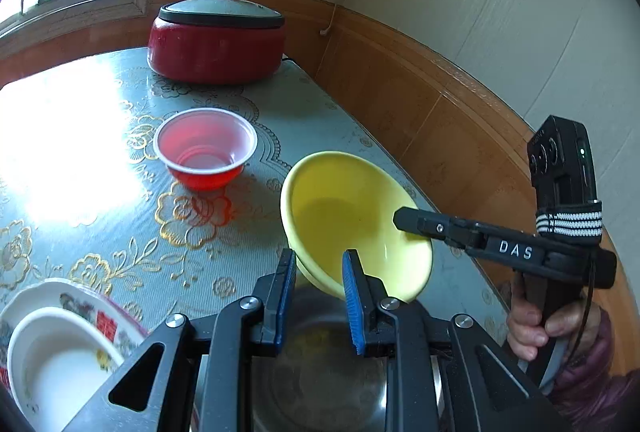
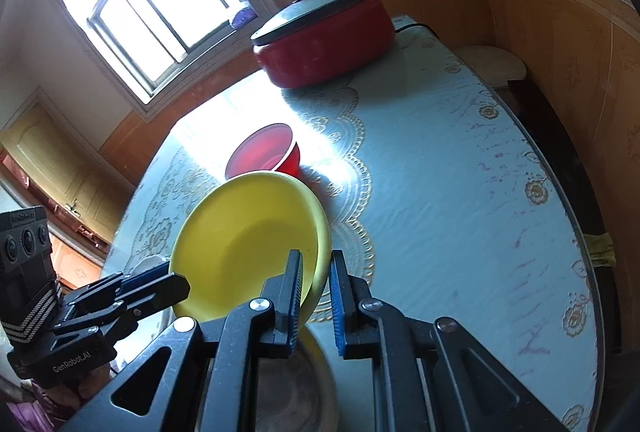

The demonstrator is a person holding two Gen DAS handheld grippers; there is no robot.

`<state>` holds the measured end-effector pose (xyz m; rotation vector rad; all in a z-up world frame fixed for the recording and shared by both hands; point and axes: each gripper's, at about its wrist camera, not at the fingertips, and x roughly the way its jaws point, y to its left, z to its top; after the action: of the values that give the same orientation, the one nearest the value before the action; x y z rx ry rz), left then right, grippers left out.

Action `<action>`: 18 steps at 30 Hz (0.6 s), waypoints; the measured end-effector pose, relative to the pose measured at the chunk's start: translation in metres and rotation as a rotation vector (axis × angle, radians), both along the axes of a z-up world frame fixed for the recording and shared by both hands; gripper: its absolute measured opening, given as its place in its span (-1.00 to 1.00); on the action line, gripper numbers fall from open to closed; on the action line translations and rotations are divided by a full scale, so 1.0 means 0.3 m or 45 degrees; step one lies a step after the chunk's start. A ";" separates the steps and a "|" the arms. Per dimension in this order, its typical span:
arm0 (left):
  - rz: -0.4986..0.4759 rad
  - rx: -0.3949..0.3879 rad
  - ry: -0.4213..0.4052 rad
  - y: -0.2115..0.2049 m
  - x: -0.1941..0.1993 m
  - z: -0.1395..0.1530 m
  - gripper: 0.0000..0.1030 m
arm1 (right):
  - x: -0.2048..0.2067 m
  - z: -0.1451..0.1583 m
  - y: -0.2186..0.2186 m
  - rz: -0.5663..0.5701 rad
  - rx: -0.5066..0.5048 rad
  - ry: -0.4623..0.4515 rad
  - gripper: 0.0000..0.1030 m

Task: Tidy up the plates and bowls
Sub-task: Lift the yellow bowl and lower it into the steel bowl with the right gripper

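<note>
Two hand-held grippers carry our yellow bowl (image 1: 352,220), tilted, above the tabletop (image 1: 120,224): our left hand-held gripper (image 1: 318,272) pinches its near rim, our right hand-held gripper (image 2: 316,272) pinches the opposite rim. Beneath sits a steel bowl (image 1: 320,372). Farther off stand a red plastic bowl (image 1: 205,148), then a lidded red pot (image 1: 216,36).

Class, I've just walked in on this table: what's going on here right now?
A person holds a gripping tool in each hand, and both grip the rim of one yellow bowl, tilted above the table. The left tool pinches its near edge; the right tool clamps the opposite side. A metal bowl sits just beneath. A red plastic bowl stands farther back, a red lidded pot behind it, and white dishes wait at the left.
</note>
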<state>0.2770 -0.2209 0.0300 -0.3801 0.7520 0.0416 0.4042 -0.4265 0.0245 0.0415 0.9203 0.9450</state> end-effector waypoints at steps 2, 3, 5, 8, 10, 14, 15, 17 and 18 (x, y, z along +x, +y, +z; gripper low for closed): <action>-0.015 -0.015 0.006 -0.002 -0.043 -0.004 -0.54 | -0.029 -0.003 -0.001 0.016 -0.004 0.006 -0.77; -0.019 -0.019 0.015 -0.002 -0.062 -0.011 -0.54 | -0.045 -0.006 0.002 0.029 -0.011 0.008 -0.77; -0.026 -0.024 0.034 -0.005 -0.099 -0.021 -0.54 | -0.076 -0.016 0.008 0.051 -0.034 0.005 -0.77; -0.037 -0.046 0.064 -0.004 -0.147 -0.045 -0.54 | -0.118 -0.036 0.016 0.075 -0.072 0.012 -0.76; -0.043 -0.062 0.078 -0.006 -0.174 -0.060 -0.54 | -0.142 -0.050 0.019 0.082 -0.097 0.019 -0.77; -0.075 -0.078 0.099 -0.018 -0.198 -0.090 -0.54 | -0.174 -0.080 0.015 0.074 -0.148 0.034 -0.74; -0.087 -0.081 0.103 -0.022 -0.203 -0.094 -0.54 | -0.181 -0.089 0.012 0.071 -0.164 0.039 -0.72; -0.107 -0.089 0.111 -0.032 -0.216 -0.105 -0.54 | -0.197 -0.104 0.002 0.064 -0.189 0.045 -0.72; -0.115 -0.090 0.118 -0.038 -0.220 -0.111 -0.54 | -0.203 -0.112 0.000 0.062 -0.204 0.049 -0.72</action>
<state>0.2108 -0.2322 -0.0032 -0.4131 0.8630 -0.0526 0.3432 -0.4266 -0.0090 -0.0997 1.0337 0.9154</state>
